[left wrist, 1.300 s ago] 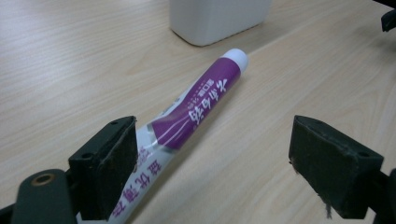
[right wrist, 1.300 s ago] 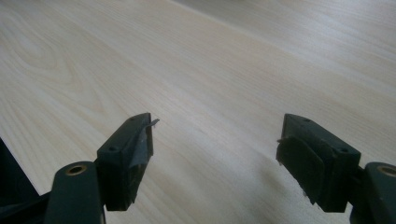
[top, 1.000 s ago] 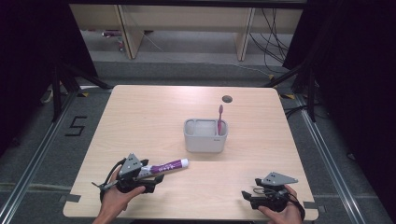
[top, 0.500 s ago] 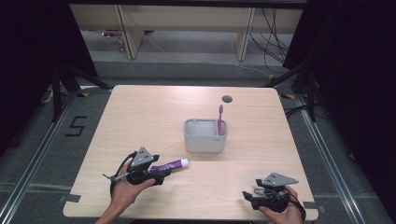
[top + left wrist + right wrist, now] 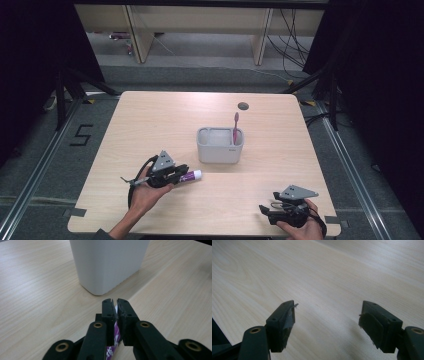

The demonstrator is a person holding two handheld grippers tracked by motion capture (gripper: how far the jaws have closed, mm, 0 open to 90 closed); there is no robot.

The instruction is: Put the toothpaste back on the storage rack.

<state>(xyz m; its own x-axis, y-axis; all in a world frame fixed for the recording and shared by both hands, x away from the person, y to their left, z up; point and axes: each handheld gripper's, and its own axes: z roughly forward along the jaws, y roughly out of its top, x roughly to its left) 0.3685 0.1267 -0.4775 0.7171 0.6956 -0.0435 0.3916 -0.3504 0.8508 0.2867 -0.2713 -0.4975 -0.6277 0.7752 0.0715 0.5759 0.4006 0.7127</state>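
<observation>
- The left gripper [image 5: 176, 173] lies low over the near-left part of the wooden table [image 5: 150, 125], carried in the person's left hand [image 5: 145, 192]
- Its jaws have just been closing, and they now pinch the purple toothpaste tube [image 5: 189, 176] between them
- In the left gripper view the two black jaws stand almost together, with a sliver of the purple-and-white tube [image 5: 115, 333] squeezed in the narrow gap
- In the high view the tube's white cap end sticks out past the jaws, pointing to the right towards the grey holder [image 5: 220, 146]
- The tube sits just in front of the holder, near it but not touching; whether the tube rests on the table or is lifted clear I cannot tell
- The holder stands upright near the middle of the table, and in the left gripper view its pale wall [image 5: 107, 265] rises close ahead of the jaws
- A pink toothbrush [image 5: 235, 127] stands upright in the holder's right-hand compartment, its head above the rim
- The right gripper [image 5: 267, 214] rests at the near-right corner of the table in the person's right hand [image 5: 300, 227], well apart from the holder and the tube
- In the right gripper view its jaws are spread wide, with nothing but bare wood [image 5: 324, 277] between them
- A small round dark hole [image 5: 243, 106] shows in the tabletop near the far edge, behind the holder
</observation>
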